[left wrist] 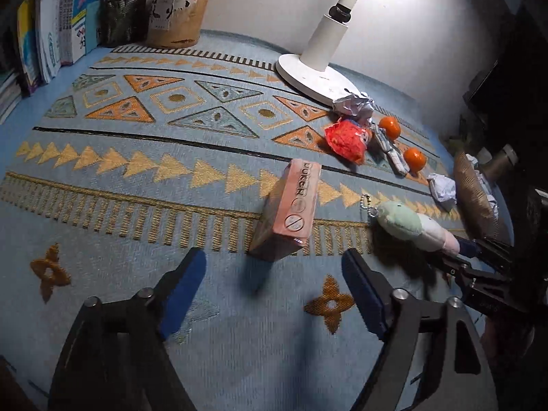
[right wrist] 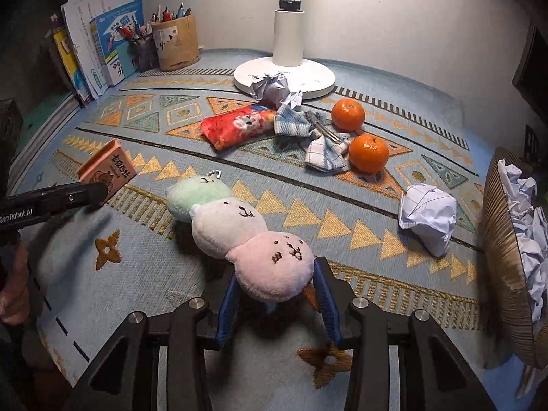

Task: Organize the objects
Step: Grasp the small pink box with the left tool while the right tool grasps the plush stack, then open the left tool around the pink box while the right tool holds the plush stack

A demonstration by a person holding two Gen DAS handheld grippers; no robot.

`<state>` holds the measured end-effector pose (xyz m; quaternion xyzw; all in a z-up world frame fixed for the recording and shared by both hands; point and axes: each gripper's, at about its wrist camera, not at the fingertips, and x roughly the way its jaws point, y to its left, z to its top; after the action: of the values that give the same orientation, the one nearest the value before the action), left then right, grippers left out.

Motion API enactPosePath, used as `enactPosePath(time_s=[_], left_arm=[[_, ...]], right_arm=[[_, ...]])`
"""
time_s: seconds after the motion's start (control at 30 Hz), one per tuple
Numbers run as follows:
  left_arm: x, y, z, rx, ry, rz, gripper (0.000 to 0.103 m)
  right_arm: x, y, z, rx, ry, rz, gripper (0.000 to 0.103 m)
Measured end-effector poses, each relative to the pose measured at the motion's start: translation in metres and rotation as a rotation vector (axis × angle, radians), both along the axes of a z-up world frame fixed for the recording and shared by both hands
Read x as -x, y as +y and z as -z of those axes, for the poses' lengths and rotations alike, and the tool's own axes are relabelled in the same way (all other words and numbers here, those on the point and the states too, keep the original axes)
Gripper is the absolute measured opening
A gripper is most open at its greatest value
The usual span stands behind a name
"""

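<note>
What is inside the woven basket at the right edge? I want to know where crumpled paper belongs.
The woven basket holds crumpled white paper balls piled against its wall. Whatever lies beneath them, and the basket's far side, is hidden or out of frame. Another crumpled paper ball lies on the cloth beside it.

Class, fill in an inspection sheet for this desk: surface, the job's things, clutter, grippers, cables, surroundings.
Surface: patterned blue mat covers the desk.
Job's things: pink box on the mat; three-ball plush toy; two oranges; red snack packet; checked cloth.
Clutter: crumpled paper on the mat, another on the lamp base; more in a woven basket.
Grippers: left gripper open, nothing between its fingers; right gripper shut on the plush toy's pink end.
Cables: nothing seen.
Surroundings: books and pen holders at the back wall.
</note>
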<state>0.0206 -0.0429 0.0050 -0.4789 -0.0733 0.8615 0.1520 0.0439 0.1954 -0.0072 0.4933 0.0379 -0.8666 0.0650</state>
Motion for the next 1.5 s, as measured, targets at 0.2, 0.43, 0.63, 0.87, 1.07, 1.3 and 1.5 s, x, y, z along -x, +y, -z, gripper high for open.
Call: enactPosePath(time_s=[0.2,0.43,0.63,0.87,1.07,1.3,1.5], left_arm=[[-0.010,-0.020,0.001,0.110,0.038,-0.068,0.087],[-0.015,0.010,-0.039,-0.030,0.178,0.100,0.086],[0.004,0.027,-0.026,0.013,0.169,0.135,0.082],[0.012,0.025,-0.019,0.002,0.155,0.133,0.082],[0.003,0.022,-0.031,-0.044,0.218,0.124,0.077],[0.002,0.037,-0.029,-0.011,0.223,0.180,0.077],[0.012,0.029,-0.019,0.016,0.198,0.153,0.077]], right_arm=[[-0.018,-0.008,0.005,-0.015,-0.006,-0.064,0.044],[-0.020,-0.004,0.011,-0.007,-0.014,-0.065,0.045],[-0.019,-0.005,0.009,-0.019,-0.006,-0.075,0.045],[-0.015,-0.001,0.013,-0.003,-0.016,-0.065,0.048],[-0.014,-0.003,0.014,-0.007,-0.017,-0.065,0.048],[-0.012,-0.004,0.015,-0.016,-0.013,-0.065,0.050],[-0.012,-0.004,0.016,-0.017,-0.013,-0.065,0.051]])
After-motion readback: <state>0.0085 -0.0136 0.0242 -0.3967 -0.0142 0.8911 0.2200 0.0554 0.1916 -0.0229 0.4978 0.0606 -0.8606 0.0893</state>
